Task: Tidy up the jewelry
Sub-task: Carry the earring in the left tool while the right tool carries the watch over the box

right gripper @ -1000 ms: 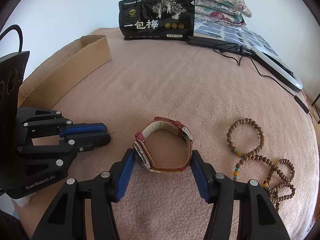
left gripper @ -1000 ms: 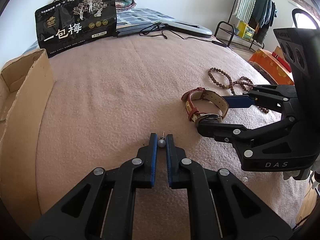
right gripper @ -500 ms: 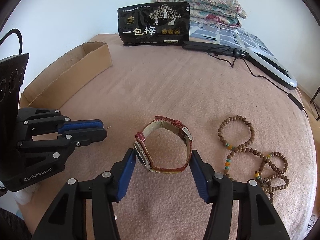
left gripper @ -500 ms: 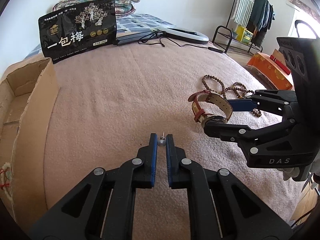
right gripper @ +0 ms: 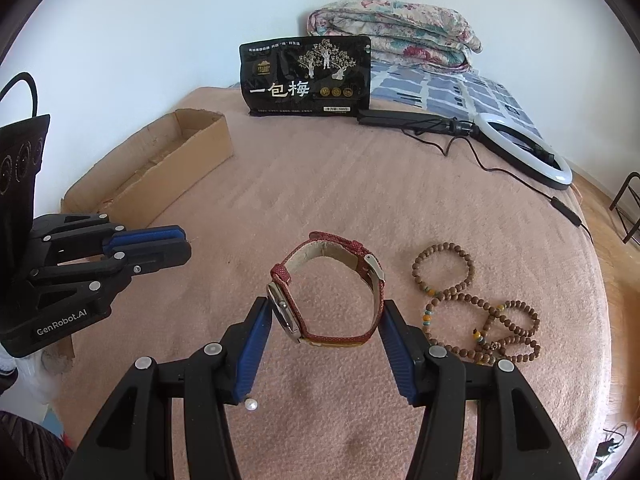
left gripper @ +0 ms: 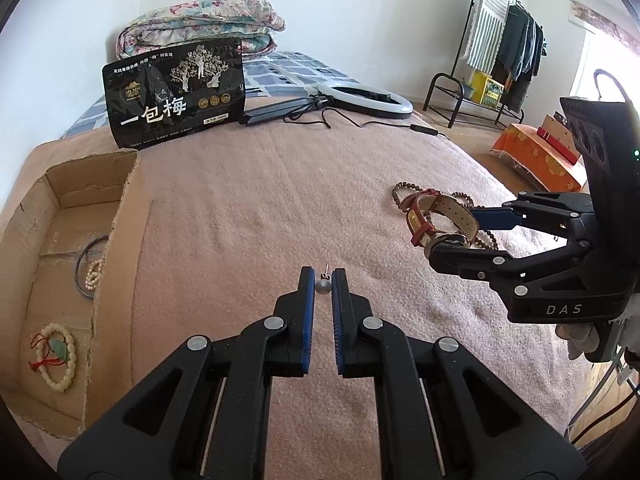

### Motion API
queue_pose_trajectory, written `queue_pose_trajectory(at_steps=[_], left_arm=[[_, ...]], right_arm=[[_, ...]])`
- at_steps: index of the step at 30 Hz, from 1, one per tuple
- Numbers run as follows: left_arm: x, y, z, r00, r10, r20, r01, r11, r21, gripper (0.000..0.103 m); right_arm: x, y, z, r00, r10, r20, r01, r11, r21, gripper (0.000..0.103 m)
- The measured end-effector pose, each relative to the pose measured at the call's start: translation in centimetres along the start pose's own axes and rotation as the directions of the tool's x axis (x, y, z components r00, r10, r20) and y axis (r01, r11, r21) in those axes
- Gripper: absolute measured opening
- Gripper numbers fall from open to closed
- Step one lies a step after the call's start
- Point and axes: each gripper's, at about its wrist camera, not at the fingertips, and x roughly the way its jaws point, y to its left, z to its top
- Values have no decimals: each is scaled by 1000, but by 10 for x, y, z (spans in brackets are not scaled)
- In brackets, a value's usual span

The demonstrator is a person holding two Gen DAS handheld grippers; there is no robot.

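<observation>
My left gripper [left gripper: 323, 280] is shut on a small grey pearl stud earring [left gripper: 322, 286] and holds it above the pink blanket. My right gripper [right gripper: 326, 316] is shut on a red-strap watch [right gripper: 328, 292], its pads pressing the watch face and the strap, lifted off the blanket; the watch also shows in the left wrist view [left gripper: 438, 224]. The cardboard box [left gripper: 116, 216] lies to the left and holds a cream bead bracelet [left gripper: 56, 350], a dark bangle and a small bead loop. Wooden bead bracelets [right gripper: 472, 304] lie on the blanket right of the watch.
A loose white pearl [right gripper: 251, 405] lies on the blanket under my right gripper. A black snack bag [right gripper: 306, 78], a ring light [right gripper: 524, 150] with its cable and folded quilts [right gripper: 392, 36] are at the far side. A clothes rack [left gripper: 500, 52] stands beyond the bed.
Both grippers have risen with their loads; the earring and watch are now higher above the blanket. The left view has swung so the inside of the box shows.
</observation>
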Motion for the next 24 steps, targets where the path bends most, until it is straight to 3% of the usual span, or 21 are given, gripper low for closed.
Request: queue_pose_trajectory(at_steps=[9,24], left_arm=[[-44,14,6,998,26,59,-24,999,-22,6],[-113,74,4,981,147,129,-138,987,-77,6]], right_arm=[[-32,20,18,999,6,46,-5,1000,-14,57],[-49,85,83,992,79,94,-71,994,-85,57]])
